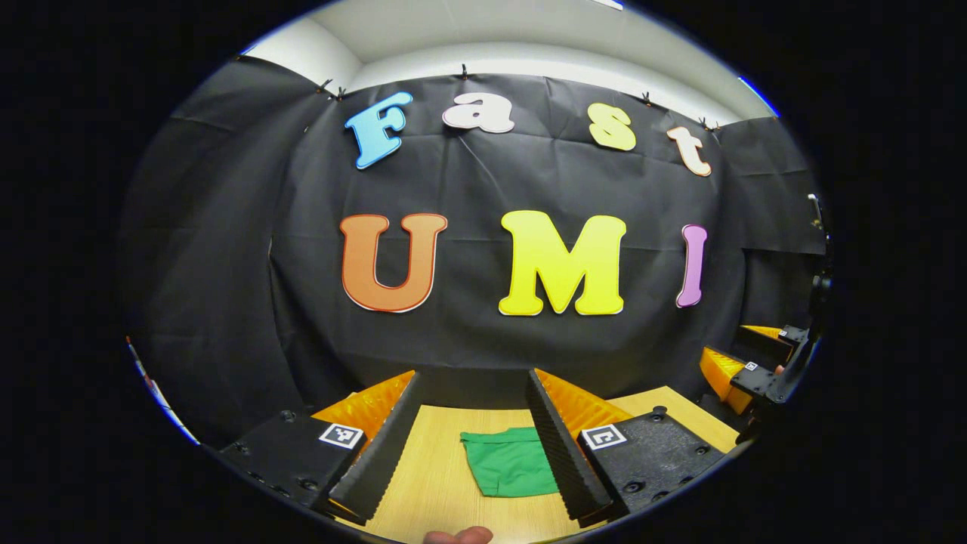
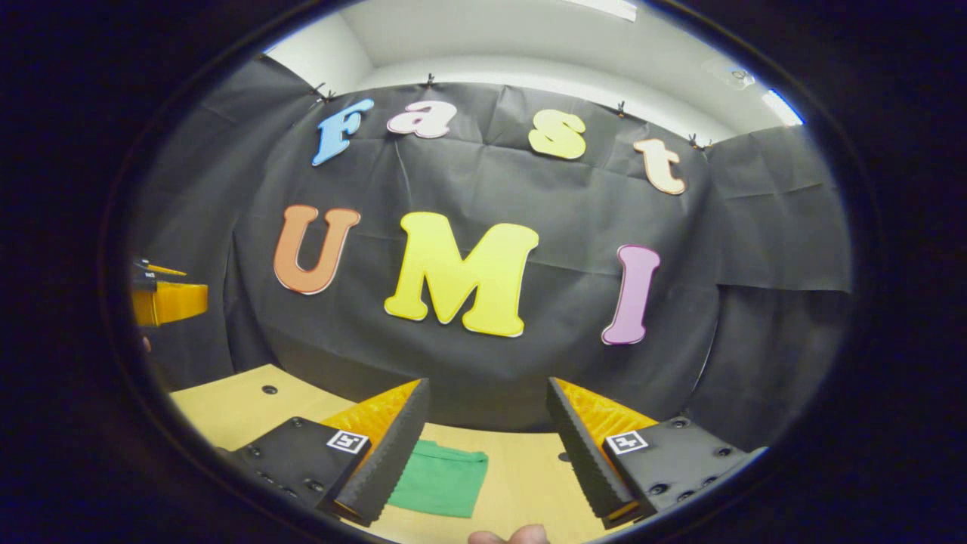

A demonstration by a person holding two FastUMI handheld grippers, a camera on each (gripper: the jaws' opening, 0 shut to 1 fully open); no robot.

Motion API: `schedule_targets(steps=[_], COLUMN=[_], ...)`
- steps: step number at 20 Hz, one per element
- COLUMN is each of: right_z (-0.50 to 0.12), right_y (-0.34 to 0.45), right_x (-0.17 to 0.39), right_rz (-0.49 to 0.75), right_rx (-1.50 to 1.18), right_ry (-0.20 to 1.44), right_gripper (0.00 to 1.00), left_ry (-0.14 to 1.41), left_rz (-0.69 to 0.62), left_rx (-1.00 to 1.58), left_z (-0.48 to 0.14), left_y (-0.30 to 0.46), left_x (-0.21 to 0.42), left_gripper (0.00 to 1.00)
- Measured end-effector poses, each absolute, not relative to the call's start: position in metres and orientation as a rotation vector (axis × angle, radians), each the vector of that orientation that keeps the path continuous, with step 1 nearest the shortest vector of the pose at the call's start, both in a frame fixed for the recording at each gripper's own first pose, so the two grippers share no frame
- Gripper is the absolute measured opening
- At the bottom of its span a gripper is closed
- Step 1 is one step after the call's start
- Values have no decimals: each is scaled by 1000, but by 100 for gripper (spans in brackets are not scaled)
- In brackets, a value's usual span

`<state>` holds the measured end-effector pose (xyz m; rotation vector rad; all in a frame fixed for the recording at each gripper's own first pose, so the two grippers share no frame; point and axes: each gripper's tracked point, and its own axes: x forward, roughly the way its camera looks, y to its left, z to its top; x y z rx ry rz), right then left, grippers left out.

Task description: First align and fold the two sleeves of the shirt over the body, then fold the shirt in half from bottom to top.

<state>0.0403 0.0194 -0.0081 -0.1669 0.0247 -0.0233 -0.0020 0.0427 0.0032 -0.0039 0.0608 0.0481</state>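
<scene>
A green shirt lies as a small folded rectangle on the wooden table. In the left gripper view it sits below and between the fingers of my left gripper, whose jaws stand wide apart, well above the cloth. The right gripper view has the same shirt low and left of centre, partly behind my right gripper's left finger. That gripper is open too and holds nothing. The other gripper hangs at the right edge of the left gripper view.
The black cloth wall stands close behind the table's far edge. A fingertip of the holding hand pokes in at the bottom of each view. Small holes dot the tabletop. Another gripper's body juts in at far left.
</scene>
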Motion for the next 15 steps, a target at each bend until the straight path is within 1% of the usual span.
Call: schedule_targets(steps=[3, 5, 6, 7, 10, 11, 12, 13, 14, 15], right_z=[-23, -29, -28, -25, -19, -18, -17, -17, -18, -18], right_y=[24, 29, 32, 35, 35, 35, 33, 32, 30, 29], right_x=[9, -3, -5, -5, -13, -15, -16, -16, -16, -15], right_rz=[-17, -13, -1, 5, 6, 6, 3, 2, 1, -1], right_rx=[-171, -168, -159, -154, -142, -127, -112, -100, -88, -76], right_ry=[63, 81, 85, 78, 51, 49, 48, 48, 48, 48], right_gripper=[95, 95, 95, 98, 98, 95, 95, 98, 98, 98], left_ry=[41, 44, 40, 40, 36, 39, 43, 42, 42, 44], left_rz=[43, 39, 38, 36, 34, 36, 37, 37, 39, 40], left_rx=[-27, -56, -57, -55, -50, -48, -46, -42, -38, -36], left_z=[-13, -18, -19, -19, -18, -19, -20, -19, -20, -20], left_y=[41, 35, 35, 32, 30, 29, 28, 27, 25, 24], left_x=[-21, -28, -29, -29, -30, -31, -31, -32, -31, -31], left_gripper=[89, 89, 89, 89, 89, 89, 89, 89, 100, 100])
